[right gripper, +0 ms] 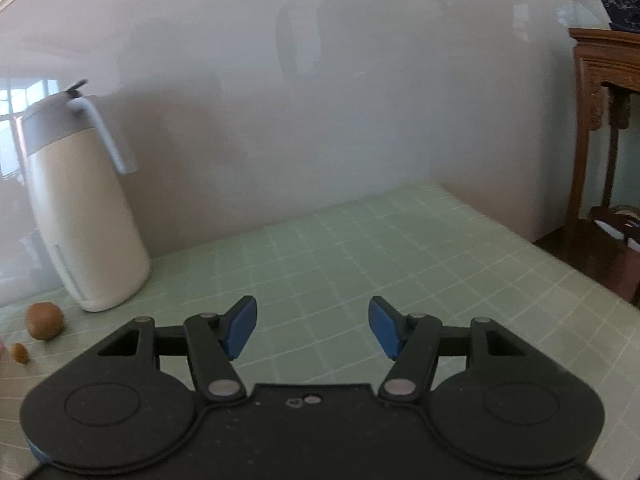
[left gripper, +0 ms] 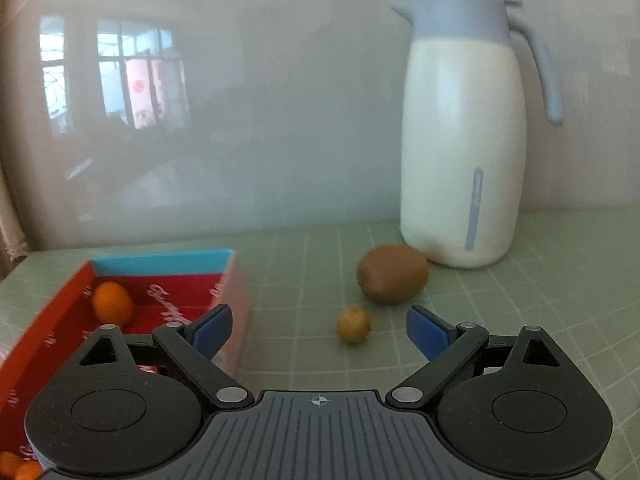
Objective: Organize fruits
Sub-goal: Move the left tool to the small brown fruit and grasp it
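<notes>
On the green grid mat [left gripper: 520, 320], a kiwi [left gripper: 392, 273] lies just beside the base of a white jug [left gripper: 460, 152] with a grey-blue lid. Small yellowish fruit [left gripper: 353, 325] sits near the kiwi, closer to the camera. Left gripper [left gripper: 318, 330]: jaws apart, nothing held, small fruit ahead between them. Red box [left gripper: 52, 320] at left holds an orange fruit [left gripper: 112, 303]. Right gripper [right gripper: 312, 328]: jaws apart, empty, over bare mat. Wooden furniture [right gripper: 600, 128] at far right.

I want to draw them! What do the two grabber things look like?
Both the left gripper and right gripper are black, with round discs, silver rivets, triangle cut-outs and blue finger pads. The left's base is ribbed with a small crosshair mark.
</notes>
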A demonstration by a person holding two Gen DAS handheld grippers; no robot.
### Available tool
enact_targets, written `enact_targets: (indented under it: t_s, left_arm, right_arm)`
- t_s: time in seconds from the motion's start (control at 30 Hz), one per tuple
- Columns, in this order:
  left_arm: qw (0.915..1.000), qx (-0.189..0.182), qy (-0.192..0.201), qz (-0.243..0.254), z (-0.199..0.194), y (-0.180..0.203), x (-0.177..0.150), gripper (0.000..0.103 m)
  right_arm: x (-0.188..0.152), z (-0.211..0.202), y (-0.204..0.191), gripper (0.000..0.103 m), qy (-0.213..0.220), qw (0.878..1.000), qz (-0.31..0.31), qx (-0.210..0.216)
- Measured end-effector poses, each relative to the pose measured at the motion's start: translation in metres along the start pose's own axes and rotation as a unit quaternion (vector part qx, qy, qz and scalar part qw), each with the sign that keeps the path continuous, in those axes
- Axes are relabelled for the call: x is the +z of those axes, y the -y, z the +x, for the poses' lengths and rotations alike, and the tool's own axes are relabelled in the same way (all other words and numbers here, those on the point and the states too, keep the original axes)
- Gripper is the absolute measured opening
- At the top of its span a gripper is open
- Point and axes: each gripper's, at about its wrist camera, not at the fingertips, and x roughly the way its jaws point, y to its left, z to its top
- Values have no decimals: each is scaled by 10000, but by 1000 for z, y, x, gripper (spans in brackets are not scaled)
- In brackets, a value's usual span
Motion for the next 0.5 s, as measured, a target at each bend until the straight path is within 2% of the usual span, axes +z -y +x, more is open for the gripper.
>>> enact_targets:
  t_s: [0.1, 0.17, 0.23, 0.4, 0.5]
  left_arm:
    - [9999, -7, -85, 114, 11, 11, -2, 93]
    - [9998, -8, -163, 133, 19, 15, -2, 85]
    - [9997, -3, -253, 55, 26, 13, -2, 81]
    - [9995, 18, -292, 88, 34, 18, -3, 79]
    - [9989, -92, -462, 53, 42, 19, -4, 63]
  right_arm:
    - [2, 4, 18, 62, 5, 9998, 126, -169]
    - [2, 6, 31, 62, -5, 9992, 284, -273]
    - [1, 8, 42, 62, -13, 9986, 382, -368]
    - [1, 18, 54, 62, -44, 9970, 461, -625]
    - [3, 22, 61, 62, -1, 9954, 566, -775]
